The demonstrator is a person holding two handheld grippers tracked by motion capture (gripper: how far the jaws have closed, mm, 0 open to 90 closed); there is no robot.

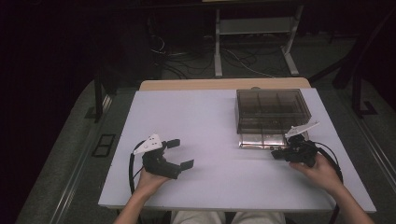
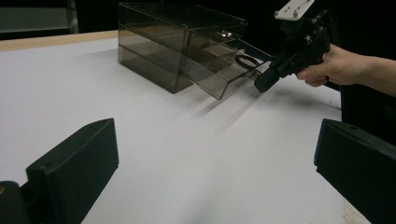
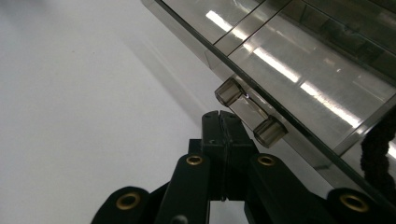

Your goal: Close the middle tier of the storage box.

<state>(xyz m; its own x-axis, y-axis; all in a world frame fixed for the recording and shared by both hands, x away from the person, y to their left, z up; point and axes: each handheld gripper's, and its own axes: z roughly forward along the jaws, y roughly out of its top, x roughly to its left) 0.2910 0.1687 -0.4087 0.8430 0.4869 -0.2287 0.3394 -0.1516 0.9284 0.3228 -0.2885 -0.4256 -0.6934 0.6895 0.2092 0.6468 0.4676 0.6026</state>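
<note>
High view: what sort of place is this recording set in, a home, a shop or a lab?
Most likely a lab or recording workspace. A plain white table stands in a dark room, loose cables run over the floor by a white metal stand, and the person works on a smoky clear drawer box with hand-held grippers.

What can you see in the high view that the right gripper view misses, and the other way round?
The high view takes in the whole table, the smoky drawer box with its bottom drawer pulled out, both hands, the left gripper with jaws open, and the floor with cables beyond.

The right gripper view brings close the drawer's clear handle and the right gripper, its jaws shut just below that handle.

Both share the white tabletop, the drawer front and the right gripper.
</note>
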